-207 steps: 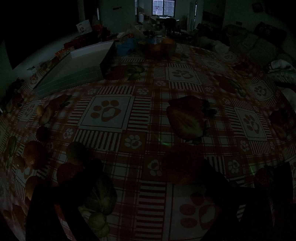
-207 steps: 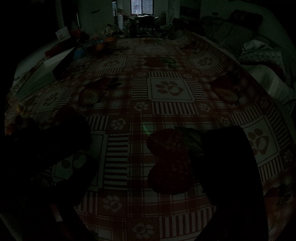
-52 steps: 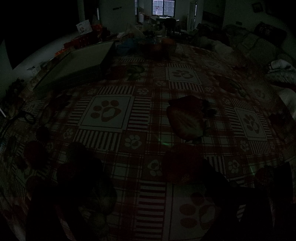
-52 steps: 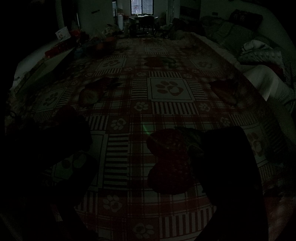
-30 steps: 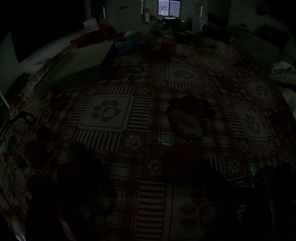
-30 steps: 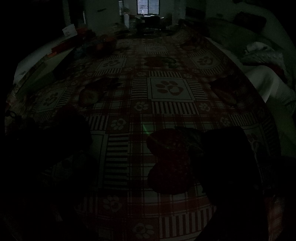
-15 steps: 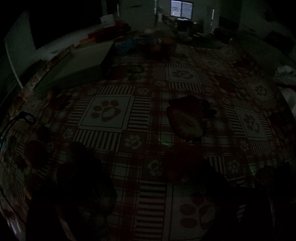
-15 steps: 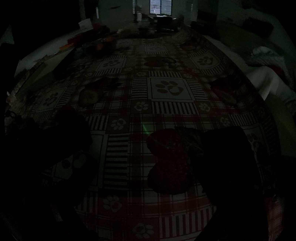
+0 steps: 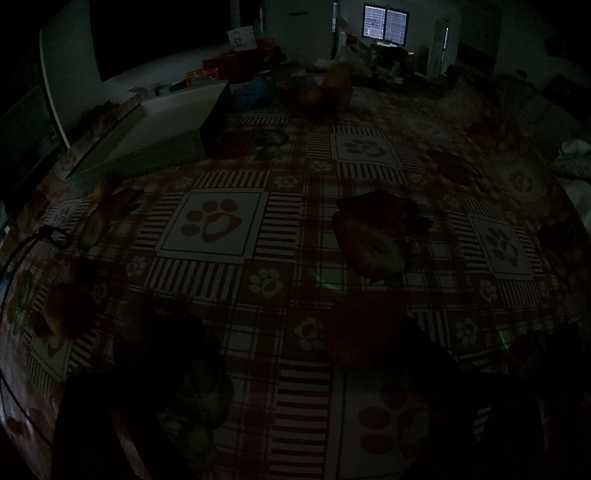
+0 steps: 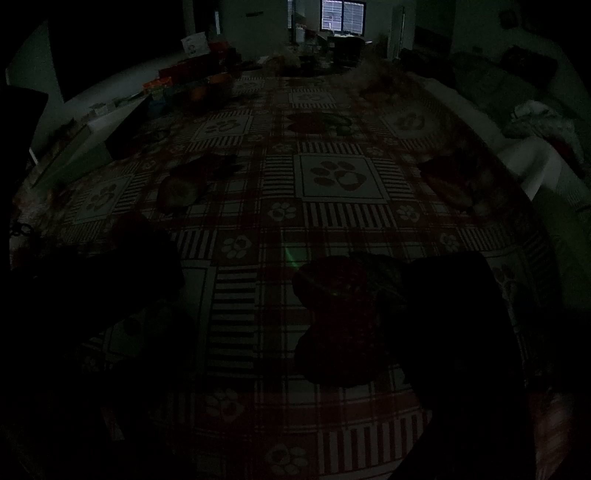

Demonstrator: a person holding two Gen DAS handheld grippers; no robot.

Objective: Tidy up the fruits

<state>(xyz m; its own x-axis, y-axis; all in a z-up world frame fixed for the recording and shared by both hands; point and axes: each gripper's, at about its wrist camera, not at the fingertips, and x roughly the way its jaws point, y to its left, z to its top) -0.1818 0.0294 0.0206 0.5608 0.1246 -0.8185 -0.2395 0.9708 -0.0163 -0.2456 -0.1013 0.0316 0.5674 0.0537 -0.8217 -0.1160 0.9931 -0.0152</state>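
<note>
I am looking through two very dark wrist views at a tabletop (image 9: 295, 229) covered in a red plaid cloth printed with paw prints and strawberries.

In the left view, my left tongs (image 9: 280, 435) are hovering low over the near edge, pointing forward along the cloth. Their two fingers (image 9: 88, 424) are showing only as black shapes at the bottom corners, spread wide apart with bare cloth between them, so they are standing released and gripping nothing.

The fruits (image 9: 62, 314) are lying in a loose cluster on the cloth at the left edge, just ahead of the left finger. They are reading as dim round orange and reddish shapes; I cannot tell the kinds apart. A pale box (image 9: 155, 136) is sitting farther back on the left. Beyond it, near the far end, a bowl (image 9: 325, 96) is holding something orange, though blur is hiding the details.

In the right view, my right tongs (image 10: 295, 369) are also hovering low and level, aimed down the length of the tabletop. Their fingers (image 10: 469, 350) are looming as dark masses at the lower left and lower right, well apart, with only printed cloth between them. They too are released and empty. A window (image 10: 341, 20) is glowing faintly at the far end of the room.
</note>
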